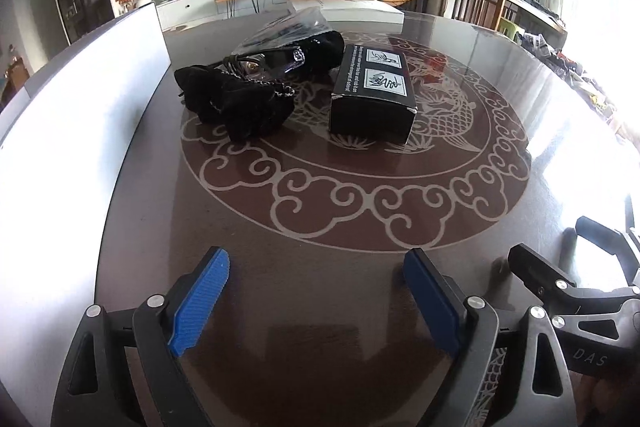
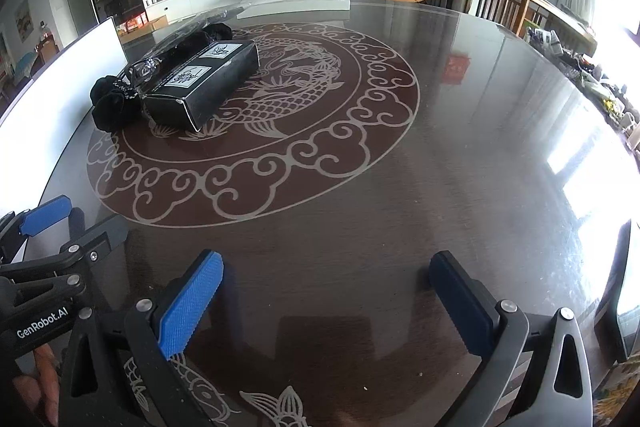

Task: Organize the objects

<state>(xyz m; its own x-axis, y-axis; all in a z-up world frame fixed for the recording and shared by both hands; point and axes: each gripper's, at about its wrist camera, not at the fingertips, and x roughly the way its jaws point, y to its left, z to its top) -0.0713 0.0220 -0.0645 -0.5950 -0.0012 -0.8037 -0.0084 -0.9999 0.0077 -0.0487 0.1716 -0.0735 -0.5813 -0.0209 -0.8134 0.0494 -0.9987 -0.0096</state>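
A glossy dark round table [image 1: 320, 307] with a carp inlay: beside the black cardboard box [image 1: 372, 95], a black velvet pouch [image 1: 236, 103] tangles with glasses (snagging risk). Left gripper [image 1: 316, 303] and right gripper [image 2: 326, 303] gape empty.

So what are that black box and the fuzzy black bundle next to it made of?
The black box looks like matte printed cardboard: crisp folded edges, white labels on top. The fuzzy black bundle seems to be velvet-like cloth, soft and light-absorbing, with a thin metal-looking chain across it. Both rest on the glossy table.
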